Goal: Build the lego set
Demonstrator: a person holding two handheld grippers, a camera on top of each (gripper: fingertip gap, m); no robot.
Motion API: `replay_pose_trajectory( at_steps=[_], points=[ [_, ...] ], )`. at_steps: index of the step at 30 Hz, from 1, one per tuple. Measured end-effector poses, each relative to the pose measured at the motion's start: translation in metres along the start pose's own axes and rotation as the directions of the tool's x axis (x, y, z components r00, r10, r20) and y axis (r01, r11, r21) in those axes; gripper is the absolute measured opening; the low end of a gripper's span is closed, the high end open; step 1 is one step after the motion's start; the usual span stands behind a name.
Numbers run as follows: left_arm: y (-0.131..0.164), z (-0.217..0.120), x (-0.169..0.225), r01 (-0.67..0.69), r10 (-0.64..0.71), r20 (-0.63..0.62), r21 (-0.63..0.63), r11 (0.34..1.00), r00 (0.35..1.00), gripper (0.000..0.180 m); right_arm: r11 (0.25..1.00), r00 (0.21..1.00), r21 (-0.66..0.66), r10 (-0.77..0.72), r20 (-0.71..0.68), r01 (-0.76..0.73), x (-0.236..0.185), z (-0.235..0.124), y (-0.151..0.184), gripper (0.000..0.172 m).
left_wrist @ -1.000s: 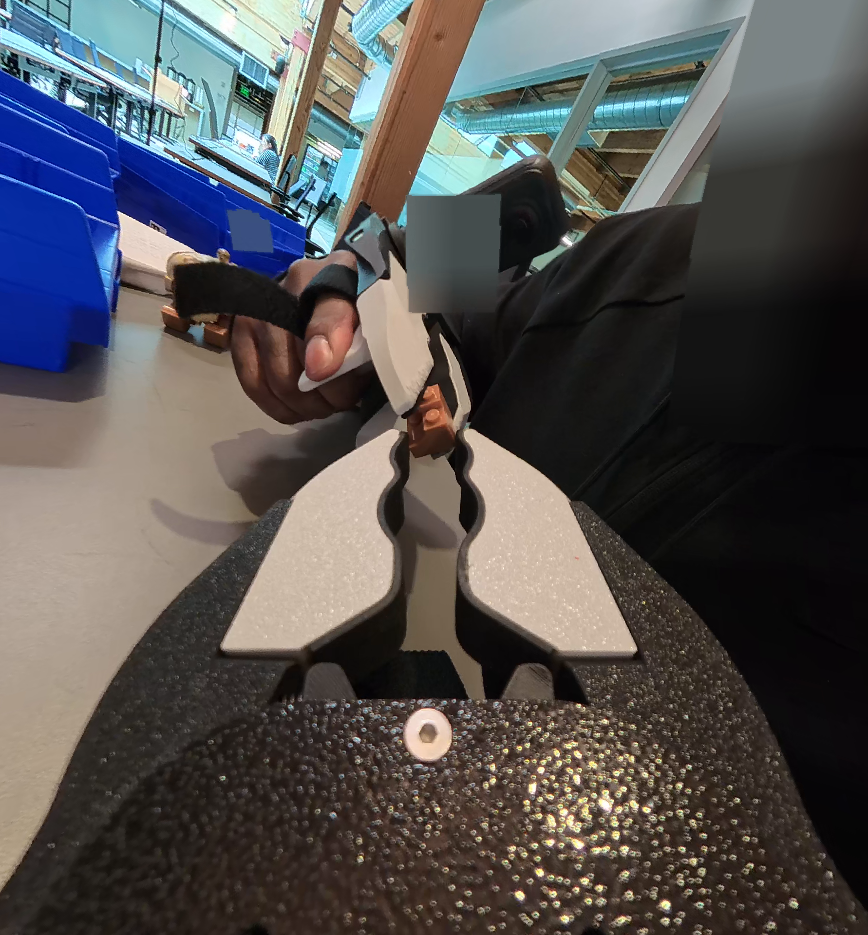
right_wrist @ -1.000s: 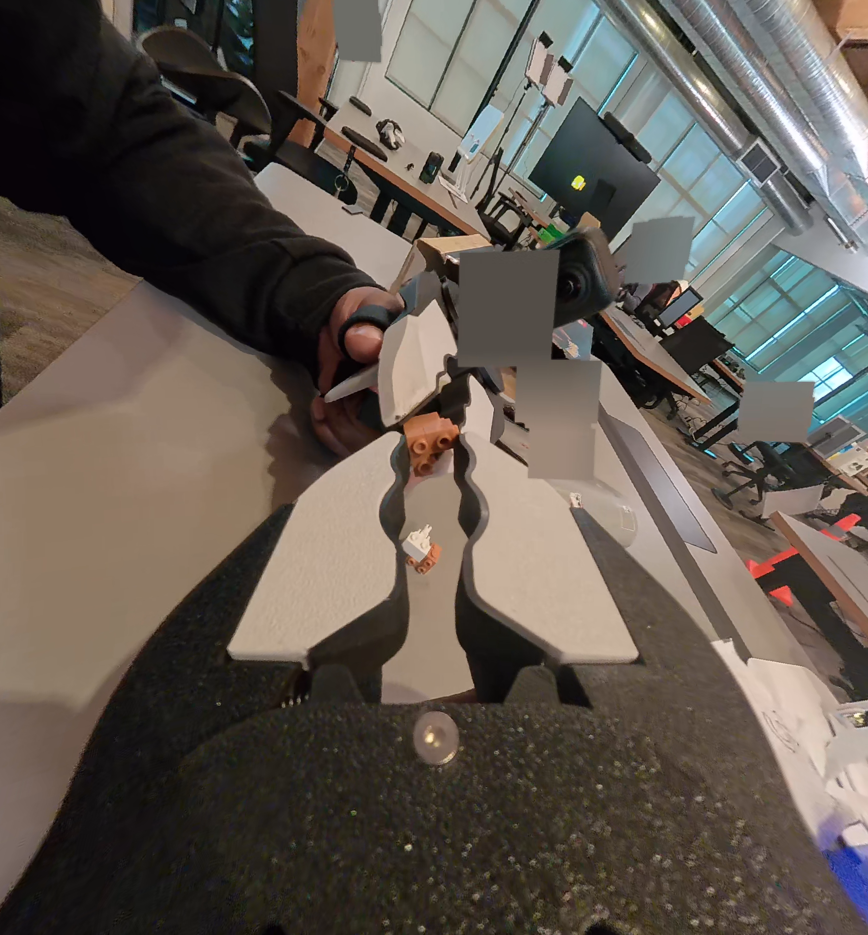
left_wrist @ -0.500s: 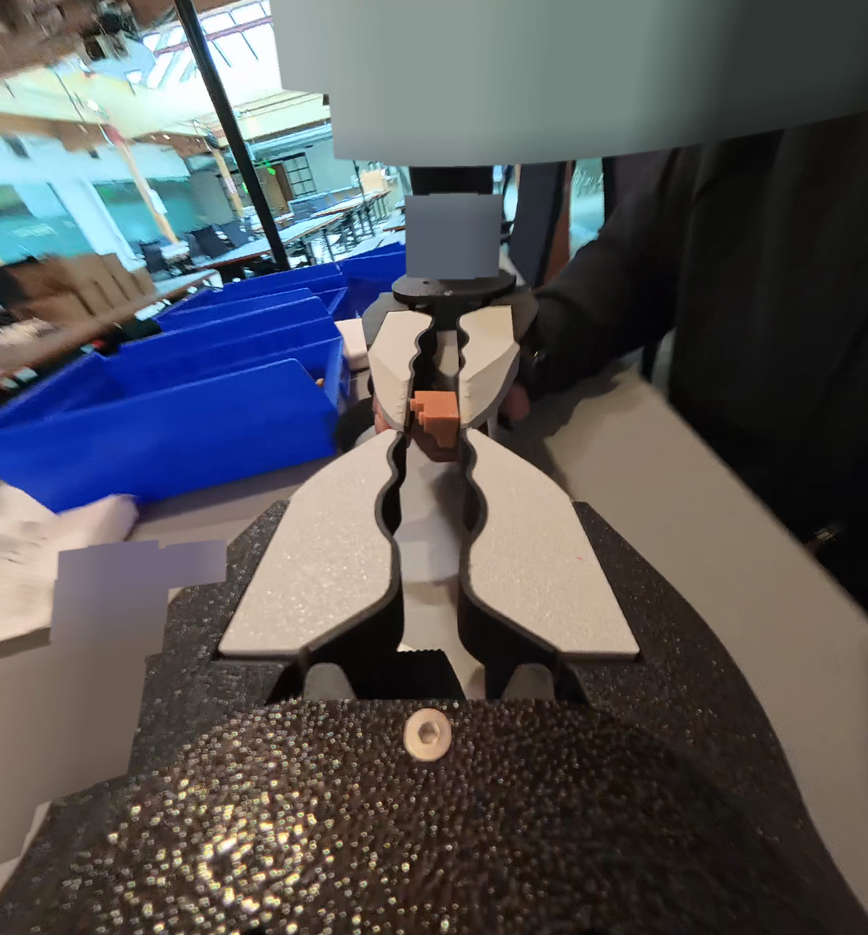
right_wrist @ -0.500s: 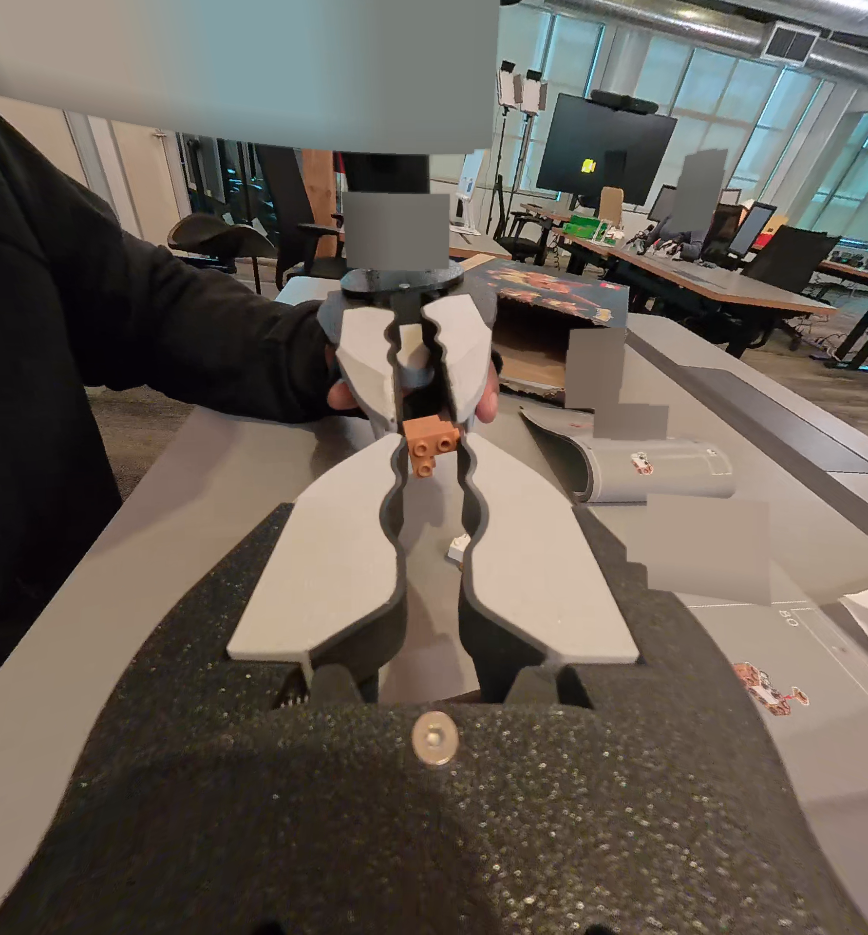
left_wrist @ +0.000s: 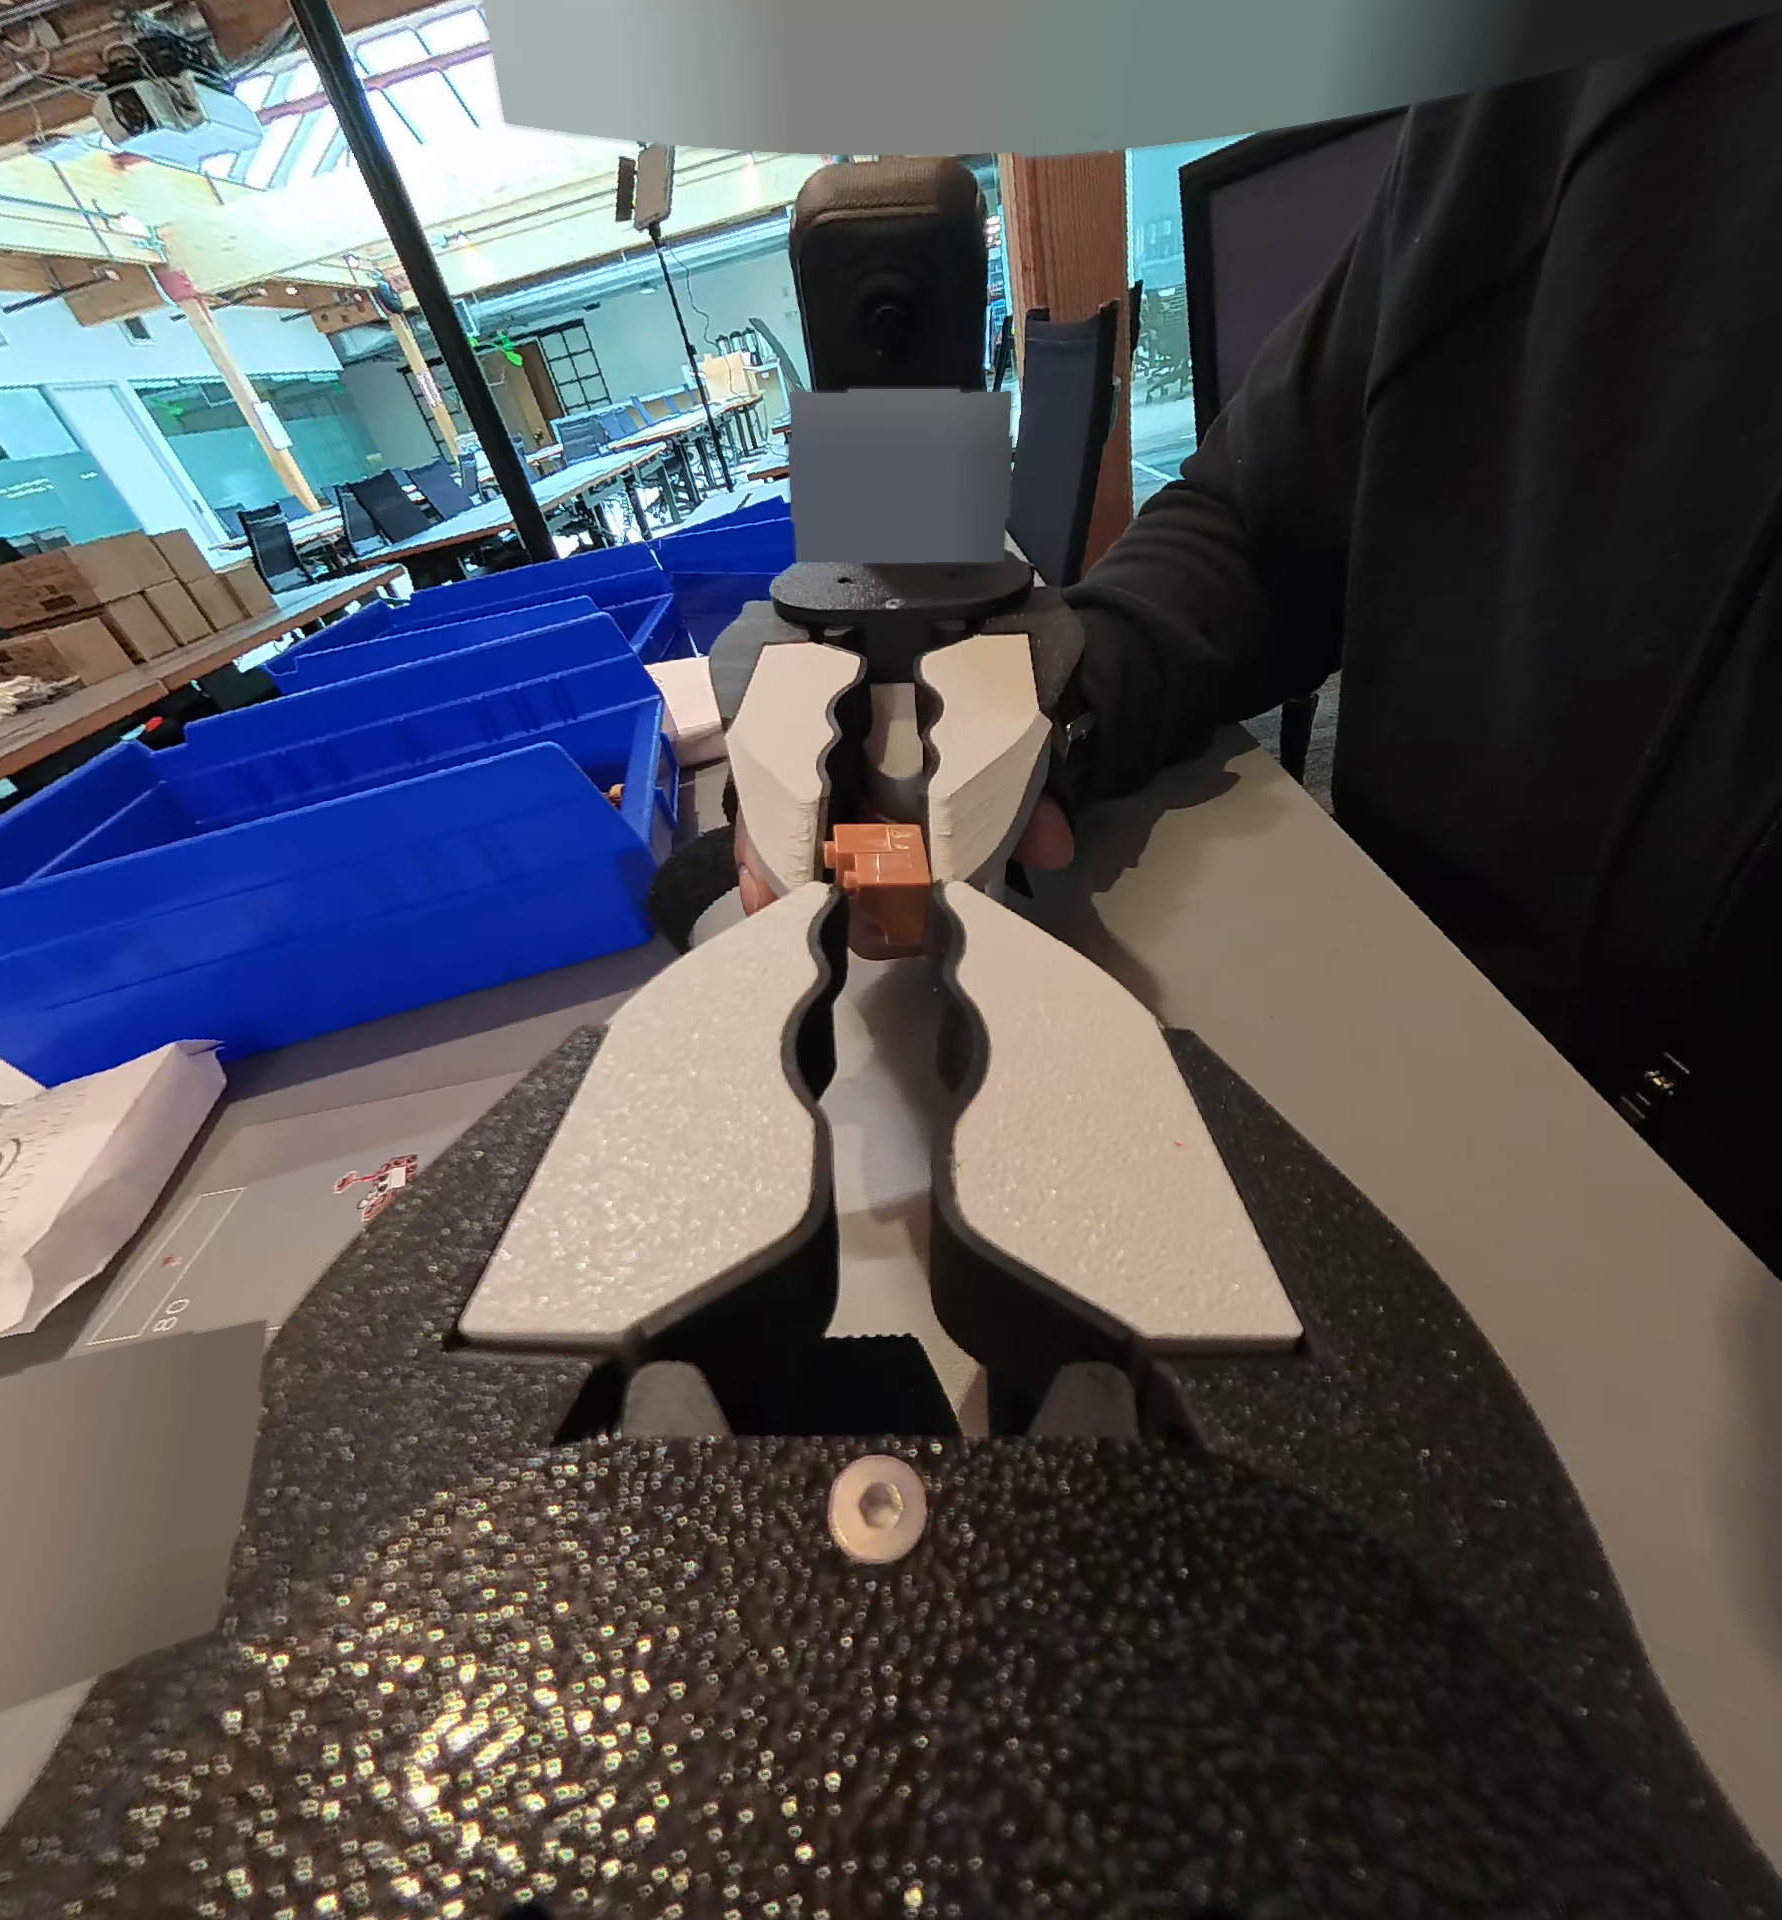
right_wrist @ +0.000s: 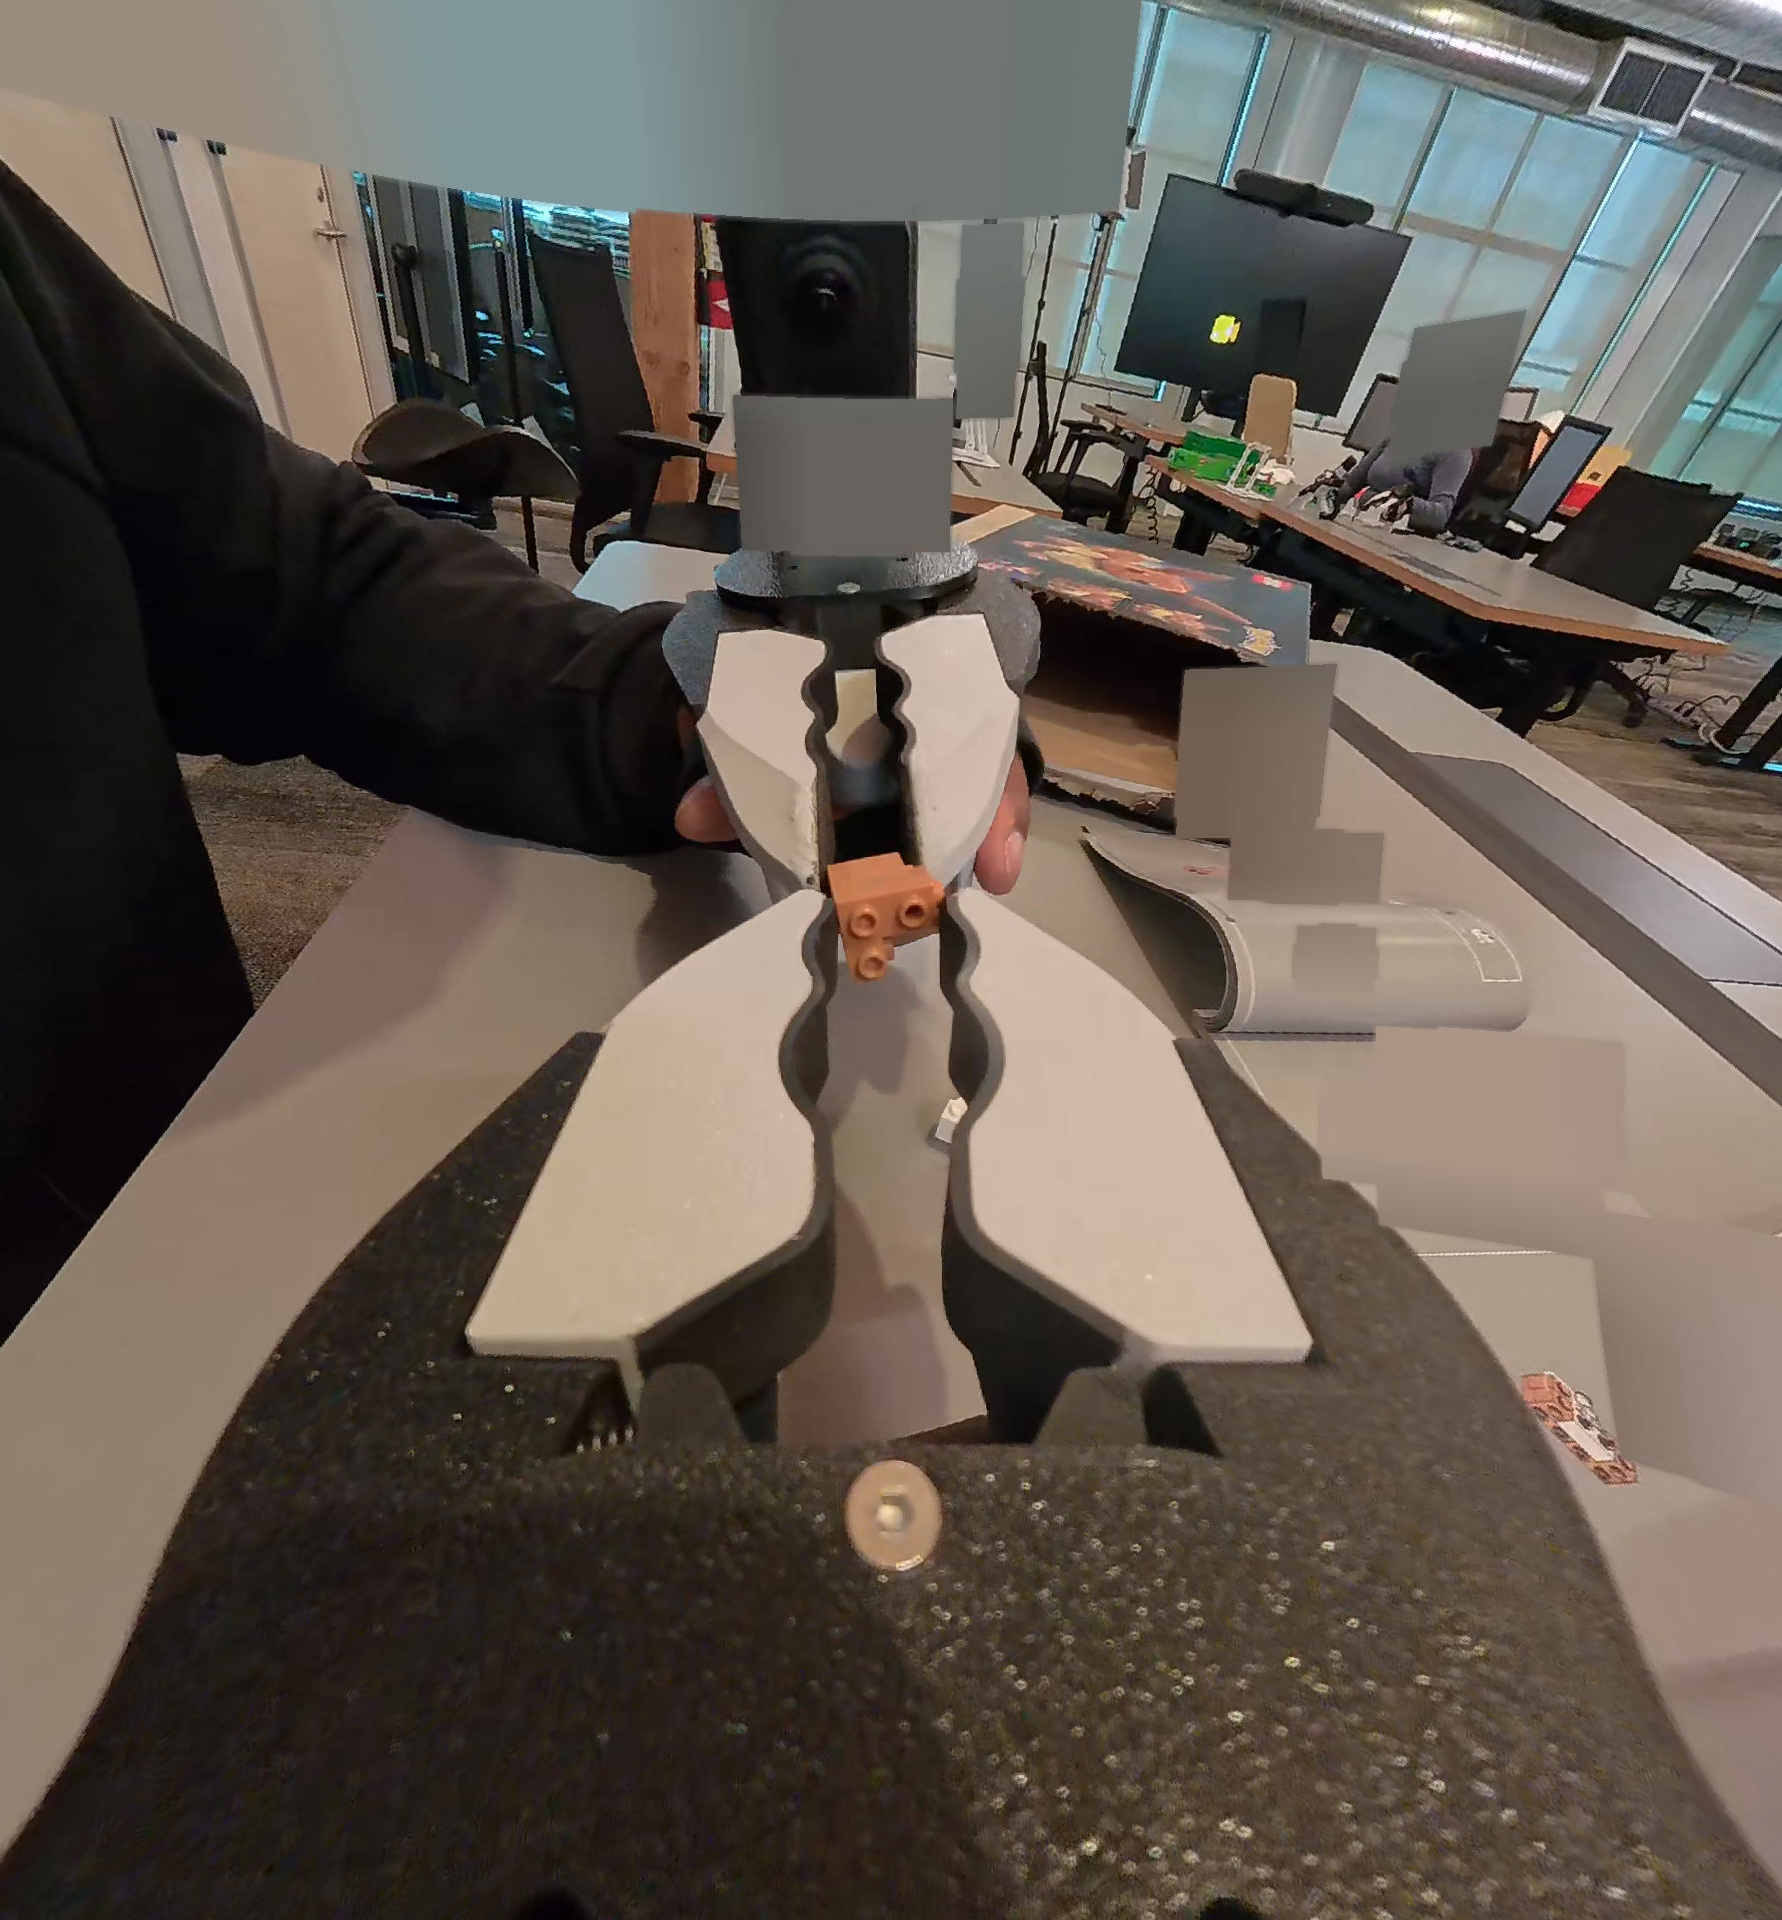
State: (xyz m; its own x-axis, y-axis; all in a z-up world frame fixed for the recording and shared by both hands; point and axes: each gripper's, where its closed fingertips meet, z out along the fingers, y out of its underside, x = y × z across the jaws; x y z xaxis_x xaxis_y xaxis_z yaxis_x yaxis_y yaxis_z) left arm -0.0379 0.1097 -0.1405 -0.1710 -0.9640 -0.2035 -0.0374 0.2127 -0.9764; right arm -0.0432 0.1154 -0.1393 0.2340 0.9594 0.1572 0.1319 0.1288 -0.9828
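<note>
My two grippers meet tip to tip above the grey table (left_wrist: 1386, 1039). A small orange-brown brick (left_wrist: 882, 873) with round studs sits at the junction. In the left wrist view its lower part lies between my left gripper's (left_wrist: 882, 920) fingertips, and its upper part lies between the facing right gripper's (left_wrist: 876, 847) fingertips. In the right wrist view the studded face of the brick (right_wrist: 887, 914) points at the camera. There my right gripper (right_wrist: 889, 935) pinches it from below, and the left gripper (right_wrist: 866, 868) closes on its top. Both pairs of pads press on it.
Blue bins (left_wrist: 347, 831) stand along the table's left, with a white paper bag (left_wrist: 56, 1174) in front. A rolled grey mat (right_wrist: 1365, 966) and an open cardboard box (right_wrist: 1126, 675) lie to the right. A small white piece (right_wrist: 951, 1117) lies on the table. Black sleeves hold both grippers. My two grippers' fingertips are within a few centimetres of each other.
Both grippers swung from a tilted pose to level and stayed tip to tip. The right kept its grip on the brick; the left's jaws narrowed onto it.
</note>
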Motion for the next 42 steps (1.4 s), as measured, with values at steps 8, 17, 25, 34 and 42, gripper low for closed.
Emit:
replay_pose_trajectory(
  at_steps=[8,17,25,34,42],
  points=[
    [-0.001,0.000,0.000,-0.013,0.013,0.011,0.001,1.000,1.000,0.016,1.000,1.000,-0.001,-0.003,0.003,0.003,-0.001,0.000,0.000,0.018],
    [0.001,0.000,0.007,-0.022,0.021,-0.033,-0.011,1.000,0.999,0.014,1.000,0.999,-0.013,-0.013,0.041,0.013,-0.007,0.001,0.002,0.018],
    [0.003,0.001,0.009,0.013,-0.013,-0.063,-0.013,1.000,0.998,0.013,0.999,0.998,-0.026,-0.020,0.064,0.022,-0.010,0.001,0.005,0.017],
    [0.006,0.002,0.011,0.015,-0.017,-0.081,-0.035,0.999,0.997,0.013,0.999,0.997,-0.044,-0.027,0.077,0.031,-0.012,0.002,0.008,0.017],
    [0.007,0.003,0.011,0.015,-0.018,-0.078,-0.036,0.999,0.997,0.013,0.998,0.996,-0.050,-0.045,0.071,0.049,-0.012,0.001,0.010,0.017]
  ],
)
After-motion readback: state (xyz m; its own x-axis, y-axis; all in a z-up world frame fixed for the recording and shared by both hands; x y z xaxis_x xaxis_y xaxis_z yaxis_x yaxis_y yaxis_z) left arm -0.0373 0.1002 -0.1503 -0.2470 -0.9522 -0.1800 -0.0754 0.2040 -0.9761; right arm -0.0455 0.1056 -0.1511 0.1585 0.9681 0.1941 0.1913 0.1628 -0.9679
